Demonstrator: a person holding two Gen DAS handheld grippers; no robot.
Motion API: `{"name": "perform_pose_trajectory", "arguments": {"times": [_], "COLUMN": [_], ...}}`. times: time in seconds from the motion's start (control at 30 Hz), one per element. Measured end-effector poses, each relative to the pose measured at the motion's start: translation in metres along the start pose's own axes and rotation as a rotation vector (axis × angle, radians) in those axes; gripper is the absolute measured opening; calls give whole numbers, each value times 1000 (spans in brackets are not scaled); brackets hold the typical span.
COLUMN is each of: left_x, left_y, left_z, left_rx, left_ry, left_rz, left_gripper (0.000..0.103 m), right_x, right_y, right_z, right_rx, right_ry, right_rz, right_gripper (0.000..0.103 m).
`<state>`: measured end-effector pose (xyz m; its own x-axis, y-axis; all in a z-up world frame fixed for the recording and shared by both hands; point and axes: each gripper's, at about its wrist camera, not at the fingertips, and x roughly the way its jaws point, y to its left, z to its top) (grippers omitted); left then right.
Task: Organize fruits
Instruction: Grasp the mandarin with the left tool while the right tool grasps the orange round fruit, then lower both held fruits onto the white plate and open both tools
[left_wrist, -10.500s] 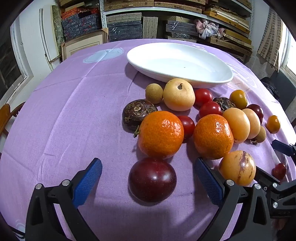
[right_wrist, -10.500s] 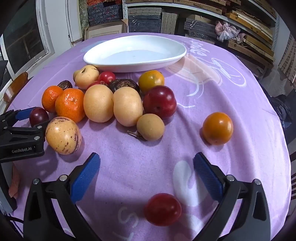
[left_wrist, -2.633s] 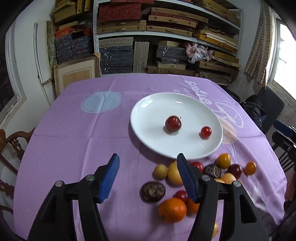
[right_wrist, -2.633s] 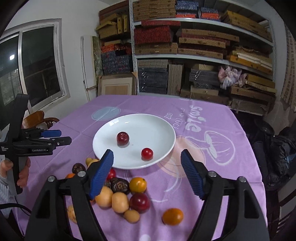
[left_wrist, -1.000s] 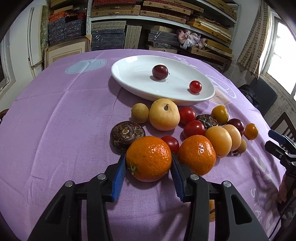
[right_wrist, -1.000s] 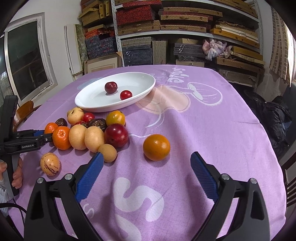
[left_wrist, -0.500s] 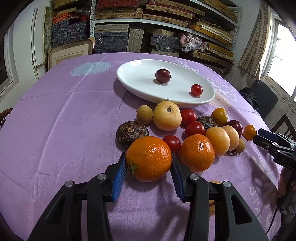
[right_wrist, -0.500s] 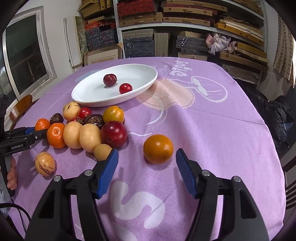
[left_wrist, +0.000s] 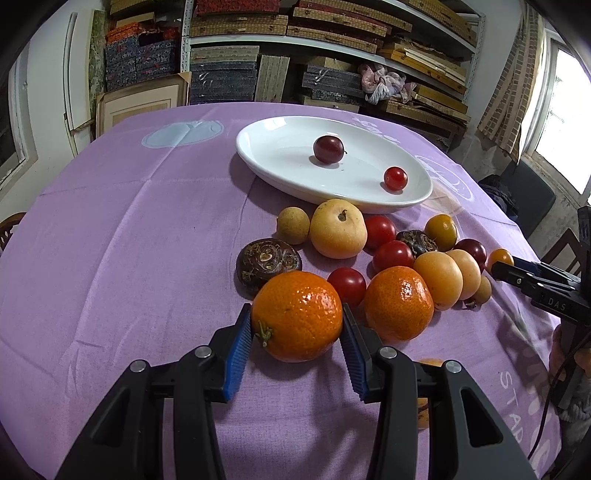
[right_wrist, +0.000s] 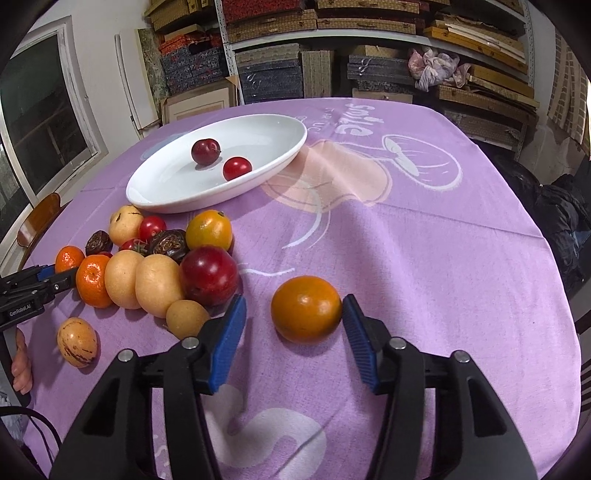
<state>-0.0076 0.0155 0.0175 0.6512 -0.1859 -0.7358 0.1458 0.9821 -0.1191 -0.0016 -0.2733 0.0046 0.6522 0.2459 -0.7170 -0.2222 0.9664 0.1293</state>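
Nearest in the left wrist view, the left gripper pinches a mandarin, both blue pads pressed against its sides as it sits on the purple tablecloth. In the right wrist view, the right gripper is closing around an orange-brown persimmon-like fruit; the right pad touches its flank while a gap shows at the left pad, so it is not gripped. That fruit lies apart from the main cluster. Just beyond the held mandarin sit a second mandarin, a red cherry tomato between the two, and a dark brown ridged fruit touching the held mandarin's far left side. Further back come two pale tan fruits side by side, a yellow pear-like fruit, a small round tan fruit beside it, more red tomatoes and a dark plum. A speckled yellow fruit lies alone at the near left of the right wrist view. Beyond the cluster stands a white oval plate holding a dark red plum and a red cherry tomato, well apart. Shelves of stacked boxes fill the background.
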Motion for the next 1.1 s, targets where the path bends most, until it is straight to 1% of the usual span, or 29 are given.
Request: {"name": "perform_pose_trajectory", "arguments": {"times": [0.03,0.07,0.33,0.5,0.57,0.63,0.73,0.8,0.87,0.93,1.0,1.1], "left_x": [1,2,5,-7,-14,-22,-33,-33,-24,-6,17,54], "left_y": [0,0,5,9,14,18,18,13,9,5,5,9], "left_z": [0,0,0,6,16,31,65,87,103,115,120,125], "left_rx": [0,-1,-14,-31,-51,-57,-36,-15,-10,-15,-33,-56], "left_ry": [3,7,15,-33,-38,-40,-68,-82,-72,-53,-20,41], "left_rz": [-1,-1,-7,8,6,9,33,46,40,36,28,24], "left_gripper": [46,46,46,46,46,46,46,46,46,46,46,46], "right_x": [0,1,0,-10,-17,-24,-40,-48,-46,-33,-11,24], "right_y": [0,0,0,-1,-1,-2,4,14,24,36,50,73], "right_z": [0,0,-1,-1,2,12,40,64,86,102,112,119], "right_rx": [0,1,6,10,19,31,25,2,-14,-15,-28,-63], "right_ry": [2,7,7,-27,-41,-46,-85,-120,-138,-128,-94,-35], "right_rz": [2,5,21,20,25,46,65,70,78,106,133,154], "right_gripper": [40,40,39,39,39,39,39,39,39,39,39,39]}}
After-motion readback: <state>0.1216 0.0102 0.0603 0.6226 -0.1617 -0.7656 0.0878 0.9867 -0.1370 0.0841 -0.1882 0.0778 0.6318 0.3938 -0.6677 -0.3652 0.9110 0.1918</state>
